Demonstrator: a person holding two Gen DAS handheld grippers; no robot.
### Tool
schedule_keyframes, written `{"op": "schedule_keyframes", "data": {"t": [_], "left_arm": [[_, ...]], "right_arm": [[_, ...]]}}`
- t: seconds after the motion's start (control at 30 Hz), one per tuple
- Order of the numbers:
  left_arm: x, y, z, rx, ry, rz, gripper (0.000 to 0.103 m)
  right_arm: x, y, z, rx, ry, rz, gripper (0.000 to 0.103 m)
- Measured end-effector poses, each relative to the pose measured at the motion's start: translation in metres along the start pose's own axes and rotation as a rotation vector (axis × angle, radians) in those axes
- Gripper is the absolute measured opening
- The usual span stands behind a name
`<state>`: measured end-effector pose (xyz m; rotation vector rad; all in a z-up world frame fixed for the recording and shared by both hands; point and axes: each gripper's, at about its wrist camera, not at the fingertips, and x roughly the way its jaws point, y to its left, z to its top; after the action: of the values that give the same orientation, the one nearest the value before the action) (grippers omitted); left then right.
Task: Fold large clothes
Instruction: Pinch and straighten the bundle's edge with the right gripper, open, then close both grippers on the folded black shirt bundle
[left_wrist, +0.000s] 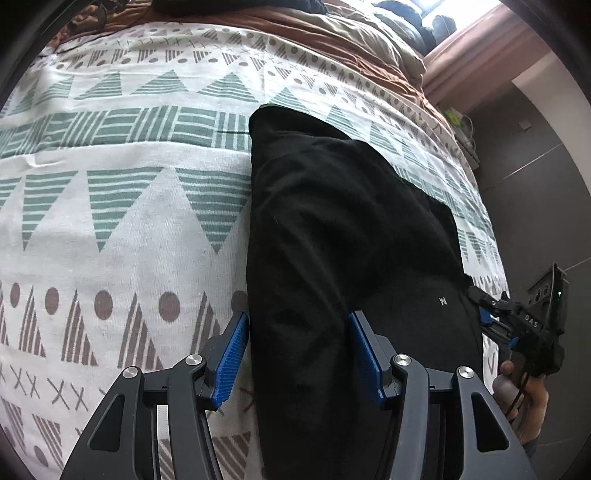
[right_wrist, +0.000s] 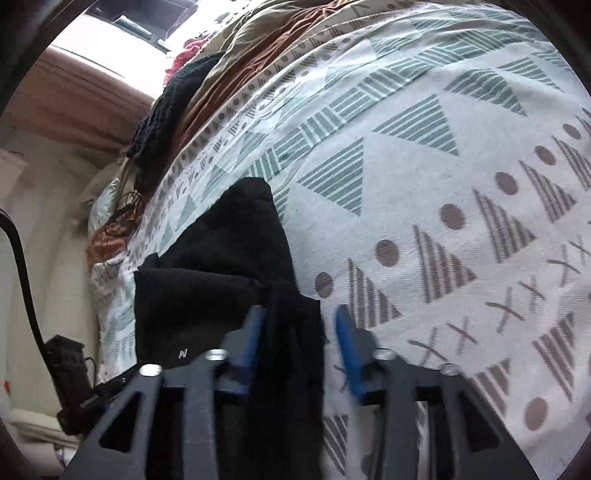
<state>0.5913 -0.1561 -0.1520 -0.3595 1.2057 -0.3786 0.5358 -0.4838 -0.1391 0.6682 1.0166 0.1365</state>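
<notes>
A black garment (left_wrist: 332, 229), folded into a long strip, lies on a patterned bedsheet (left_wrist: 122, 206). My left gripper (left_wrist: 299, 332) is open, with its blue pads astride the strip's near end, above the cloth. The right gripper (left_wrist: 517, 317) shows at the right edge of the left wrist view, at the garment's far side. In the right wrist view the right gripper (right_wrist: 299, 325) is open, with a fold of the black garment (right_wrist: 229, 266) lying between its blue pads. The left gripper's body (right_wrist: 70, 373) shows at the lower left of that view.
Rumpled brown and olive bedding (left_wrist: 351, 33) and dark clothes (right_wrist: 170, 110) are piled at the head of the bed. The bed's edge (left_wrist: 491, 229) runs along the right, with dark floor beyond. A wall and cables (right_wrist: 22, 258) lie past the garment.
</notes>
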Motion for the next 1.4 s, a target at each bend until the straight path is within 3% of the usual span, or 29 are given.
{"op": "schedule_keyframes", "data": {"t": [0.3,0.47,0.57,0.63,0.73,0.9,1.1,1.4], "left_arm": [[-0.004,0.012,-0.014,-0.036,0.002,-0.046,0.057],[0.003,0.013,-0.008,-0.048,-0.001,-0.06,0.056],[0.011,0.013,-0.003,-0.049,-0.006,-0.057,0.056],[0.013,0.011,0.0,-0.056,-0.012,-0.053,0.053],[0.008,0.006,-0.003,-0.041,-0.029,-0.036,0.043],[-0.011,0.0,-0.007,-0.041,-0.052,-0.042,0.028],[-0.056,-0.012,-0.019,-0.029,-0.112,-0.063,0.026],[-0.136,-0.029,-0.037,-0.005,-0.208,-0.104,0.026]], "right_arm": [[0.027,-0.015,-0.009,0.055,0.18,0.201,0.052],[0.046,-0.015,-0.005,0.088,0.205,0.282,0.052],[0.057,-0.011,0.001,0.089,0.226,0.304,0.043],[0.06,-0.008,0.001,0.088,0.229,0.3,0.028],[0.045,0.005,-0.003,0.016,0.179,0.271,0.016],[0.009,0.03,-0.014,-0.038,0.104,0.25,0.014],[-0.037,0.062,-0.032,-0.089,0.021,0.233,0.014],[-0.119,0.111,-0.07,-0.172,-0.092,0.29,0.014]]}}
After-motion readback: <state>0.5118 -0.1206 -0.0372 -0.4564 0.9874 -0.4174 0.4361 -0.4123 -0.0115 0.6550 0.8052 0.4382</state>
